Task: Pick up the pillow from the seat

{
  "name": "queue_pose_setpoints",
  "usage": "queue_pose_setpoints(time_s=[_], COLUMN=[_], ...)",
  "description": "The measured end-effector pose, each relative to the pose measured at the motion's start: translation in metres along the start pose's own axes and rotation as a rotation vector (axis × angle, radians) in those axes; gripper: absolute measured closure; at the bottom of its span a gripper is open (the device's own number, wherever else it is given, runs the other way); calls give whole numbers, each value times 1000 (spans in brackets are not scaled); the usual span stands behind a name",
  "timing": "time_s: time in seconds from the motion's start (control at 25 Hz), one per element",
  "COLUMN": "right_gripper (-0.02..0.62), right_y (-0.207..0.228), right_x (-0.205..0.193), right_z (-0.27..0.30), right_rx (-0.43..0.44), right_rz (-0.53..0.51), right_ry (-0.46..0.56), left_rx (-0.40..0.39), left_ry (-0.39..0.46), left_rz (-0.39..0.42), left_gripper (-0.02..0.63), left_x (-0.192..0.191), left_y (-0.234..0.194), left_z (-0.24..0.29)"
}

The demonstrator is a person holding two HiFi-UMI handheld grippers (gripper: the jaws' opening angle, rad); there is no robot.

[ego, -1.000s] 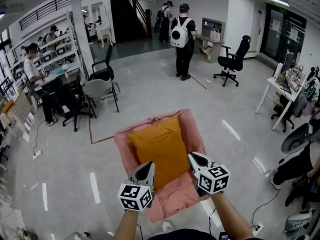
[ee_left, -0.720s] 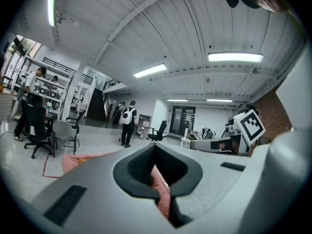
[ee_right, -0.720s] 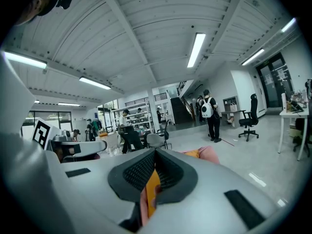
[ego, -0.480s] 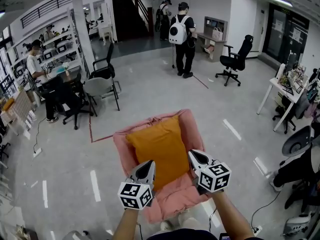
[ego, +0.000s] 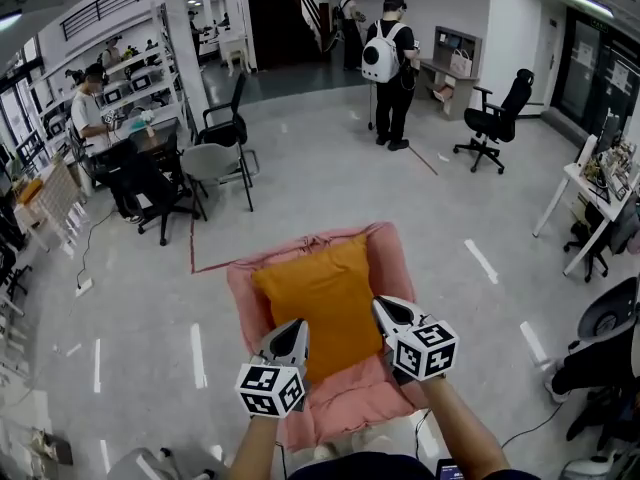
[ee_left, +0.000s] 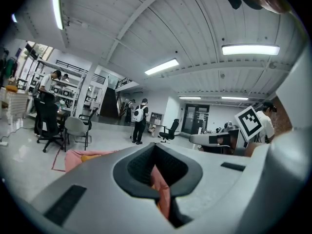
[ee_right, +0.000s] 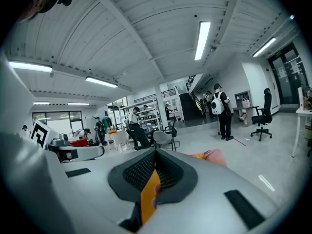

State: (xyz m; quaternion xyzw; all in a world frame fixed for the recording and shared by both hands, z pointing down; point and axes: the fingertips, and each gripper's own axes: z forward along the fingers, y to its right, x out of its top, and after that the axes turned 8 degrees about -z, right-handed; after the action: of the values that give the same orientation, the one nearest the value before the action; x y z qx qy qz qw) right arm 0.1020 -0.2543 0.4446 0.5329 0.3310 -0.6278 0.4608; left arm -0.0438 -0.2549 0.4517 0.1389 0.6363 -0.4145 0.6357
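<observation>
An orange pillow [ego: 320, 298] lies on a pink padded seat [ego: 243, 298] on the floor in the head view. My left gripper [ego: 296, 330] hovers over the pillow's near left corner, its jaws closed together with nothing in them. My right gripper [ego: 384, 310] hangs at the pillow's near right edge, also shut and empty. In the left gripper view the shut left gripper [ee_left: 155, 150] points over the seat [ee_left: 75, 156], and pink shows through the slit. In the right gripper view the shut right gripper [ee_right: 155, 154] shows orange through its slit, with the seat's edge [ee_right: 215, 155] beyond.
A grey chair [ego: 213, 163] and a black chair [ego: 150, 183] stand left of the seat, by a desk with people. A person with a white backpack [ego: 392, 68] stands behind. Another black chair [ego: 497, 118] and a white desk [ego: 590, 183] are on the right. A red floor line [ego: 195, 258] runs nearby.
The head view has shifted a little, so the room behind the seat sits further right. Both grippers stay shut in nearly the same place over the pillow's near end.
</observation>
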Motion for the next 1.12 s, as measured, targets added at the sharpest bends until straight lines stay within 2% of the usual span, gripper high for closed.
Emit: queue_pose_setpoints(time_s=[0.28, 0.8, 0.96, 1.12], right_gripper=[578, 578, 578, 578], right_y=[28, 50, 54, 61], right_x=[5, 0, -7, -15], right_z=[26, 73, 89, 105], right_rx=[34, 95, 111, 114], right_rz=[-6, -29, -24, -18], right_ry=[-12, -49, -70, -76], left_rx=[43, 93, 91, 133], left_ry=[14, 23, 42, 36], left_rz=[-15, -50, -22, -24], left_gripper=[609, 609, 609, 609], left_x=[6, 0, 0, -7], left_y=[-11, -38, -45, -59], left_z=[30, 63, 68, 76])
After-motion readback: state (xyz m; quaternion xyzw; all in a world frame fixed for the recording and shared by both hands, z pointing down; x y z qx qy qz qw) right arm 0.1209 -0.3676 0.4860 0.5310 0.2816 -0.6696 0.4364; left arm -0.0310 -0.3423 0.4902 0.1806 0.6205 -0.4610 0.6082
